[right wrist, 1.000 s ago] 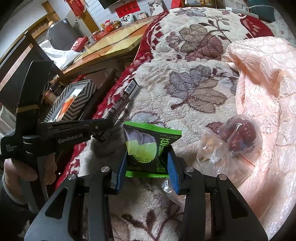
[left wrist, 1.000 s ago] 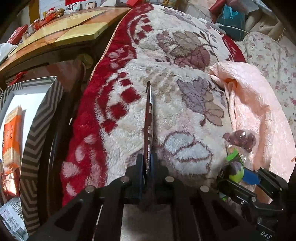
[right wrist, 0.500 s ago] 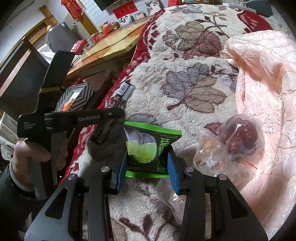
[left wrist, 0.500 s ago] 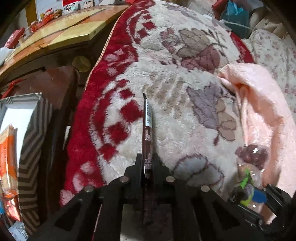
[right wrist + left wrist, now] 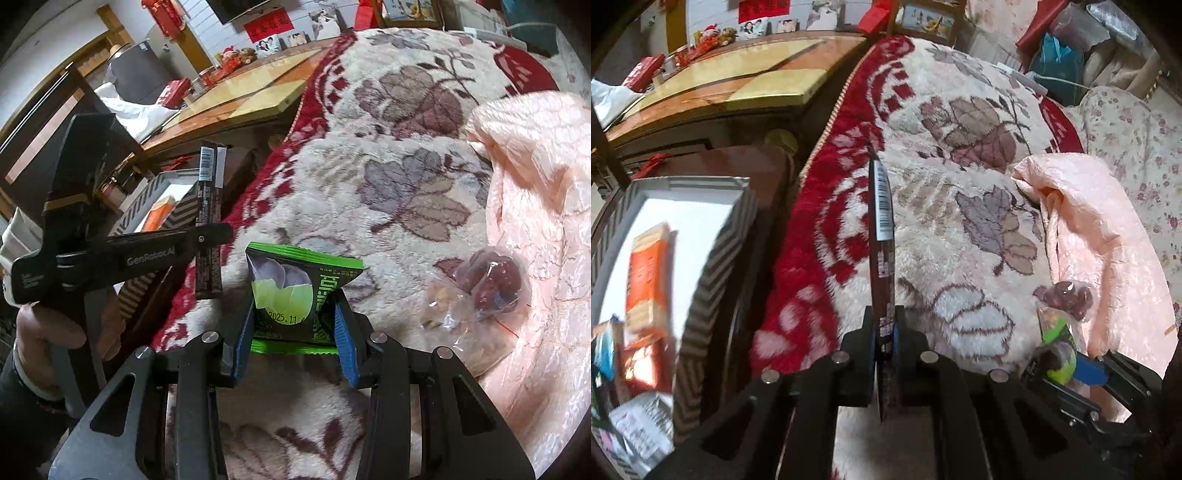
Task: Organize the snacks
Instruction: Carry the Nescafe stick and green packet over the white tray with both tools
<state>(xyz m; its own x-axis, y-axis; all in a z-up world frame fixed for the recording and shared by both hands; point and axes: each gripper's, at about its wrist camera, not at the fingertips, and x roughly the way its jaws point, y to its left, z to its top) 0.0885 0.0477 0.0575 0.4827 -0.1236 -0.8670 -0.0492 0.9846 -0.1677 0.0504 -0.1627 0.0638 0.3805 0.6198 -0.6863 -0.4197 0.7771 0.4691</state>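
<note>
My left gripper is shut on a thin dark brown snack packet, held edge-on above the blanket; its barcode end points away from me. The right wrist view shows that same brown packet standing upright in the left gripper, which a hand holds. My right gripper is shut on a green snack pouch, lifted just over the blanket. That green pouch shows at the lower right of the left wrist view. A striped box holding an orange snack pack and other packets sits lower left.
A plush floral blanket in red and cream covers the surface. A clear bag of red dates lies on a pink quilt at right. A wooden table with small items stands behind the box.
The left gripper has lifted the brown packet off the blanket and swung it left, nearer the striped box. The right gripper still holds the green pouch in about the same place.
</note>
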